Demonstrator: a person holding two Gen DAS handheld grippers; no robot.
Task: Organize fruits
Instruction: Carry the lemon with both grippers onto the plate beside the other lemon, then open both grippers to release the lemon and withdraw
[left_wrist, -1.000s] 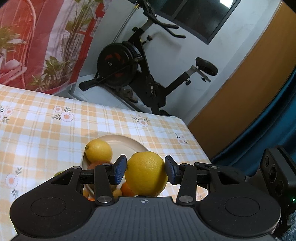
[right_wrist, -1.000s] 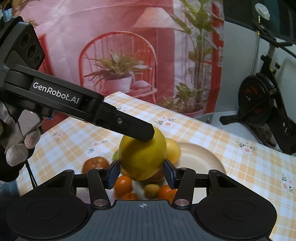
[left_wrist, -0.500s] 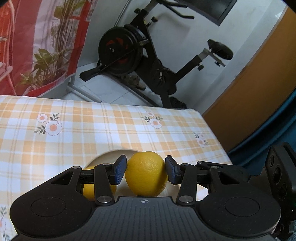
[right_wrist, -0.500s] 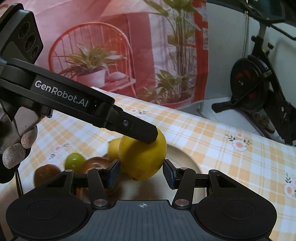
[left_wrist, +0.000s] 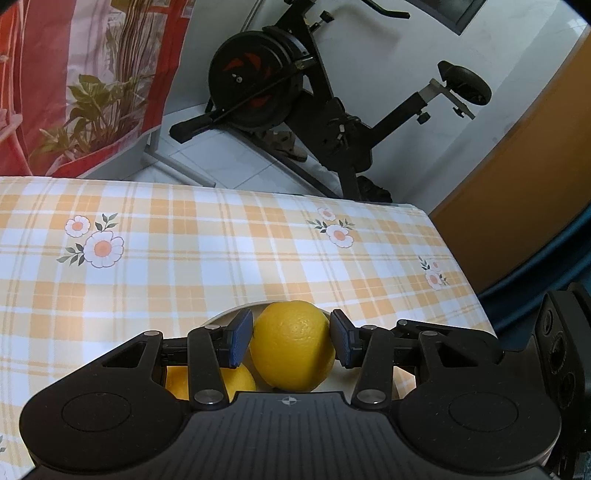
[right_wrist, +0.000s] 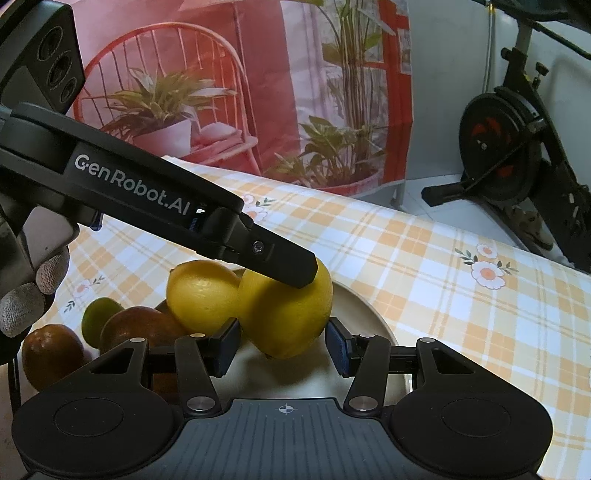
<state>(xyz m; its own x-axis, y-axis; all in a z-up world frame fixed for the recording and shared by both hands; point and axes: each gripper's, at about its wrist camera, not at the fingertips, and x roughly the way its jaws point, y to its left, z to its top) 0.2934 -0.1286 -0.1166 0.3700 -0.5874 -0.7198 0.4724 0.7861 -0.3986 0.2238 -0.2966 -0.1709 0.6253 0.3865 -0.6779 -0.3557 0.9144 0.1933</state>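
My left gripper (left_wrist: 291, 341) is shut on a large yellow lemon (left_wrist: 291, 347) and holds it low over the cream plate (right_wrist: 362, 306); its pads touch both sides of the lemon. In the right wrist view the same lemon (right_wrist: 291, 314) sits under the left gripper's finger (right_wrist: 280, 260), beside a second lemon (right_wrist: 201, 295) on the plate. My right gripper (right_wrist: 282, 345) is open and empty, its jaws either side of the held lemon without touching it. The second lemon (left_wrist: 236, 380) shows partly under the left gripper.
A green lime (right_wrist: 98, 319) and brownish-red fruits (right_wrist: 51, 352) lie left of the plate. The table has an orange checked cloth (left_wrist: 184, 240). An exercise bike (left_wrist: 295, 92) stands beyond the table's far edge.
My left gripper has carried the lemon down toward the plate, next to the second lemon. The right gripper has followed along, staying open.
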